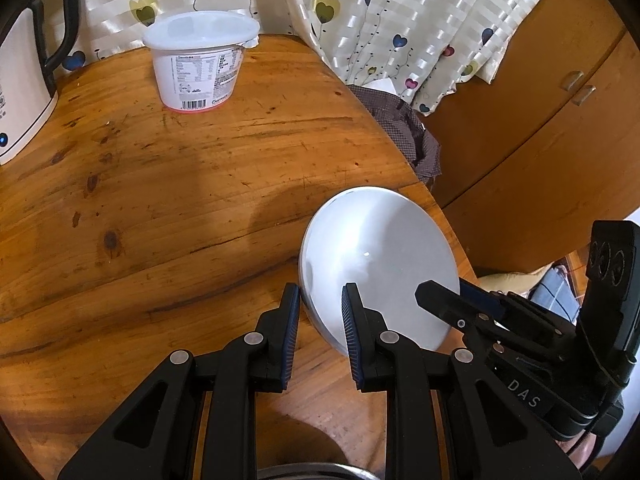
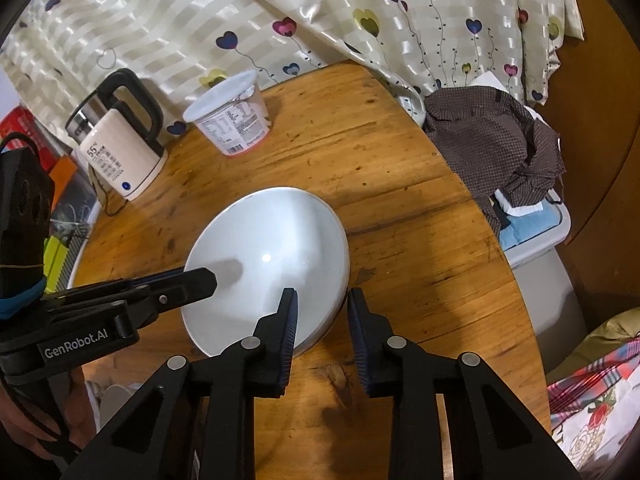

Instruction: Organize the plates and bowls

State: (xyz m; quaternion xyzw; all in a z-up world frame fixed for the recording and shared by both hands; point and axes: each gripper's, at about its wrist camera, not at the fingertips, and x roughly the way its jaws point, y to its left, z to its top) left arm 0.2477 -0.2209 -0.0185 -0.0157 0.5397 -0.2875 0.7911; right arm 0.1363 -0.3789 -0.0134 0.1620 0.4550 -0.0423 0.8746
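A white bowl [image 1: 380, 248] [image 2: 272, 248] is on the round wooden table [image 1: 160, 200] [image 2: 400, 220], near its edge. My left gripper [image 1: 320, 312] straddles one side of the rim, one pad inside the bowl and one outside, shut on the wall. My right gripper [image 2: 322, 312] grips the opposite side the same way. Each view shows the other gripper reaching over the far rim: the right gripper [image 1: 444, 292] and the left gripper [image 2: 200, 274]. The bowl's inside looks empty.
A white lidded plastic tub [image 1: 198, 68] [image 2: 232, 120] and an electric kettle [image 1: 20, 92] [image 2: 120, 152] stand at the table's back. A brown checked cloth [image 2: 496, 140] lies over a grey bin [image 2: 536, 248] beside the table. A heart-print curtain [image 2: 320, 20] hangs behind.
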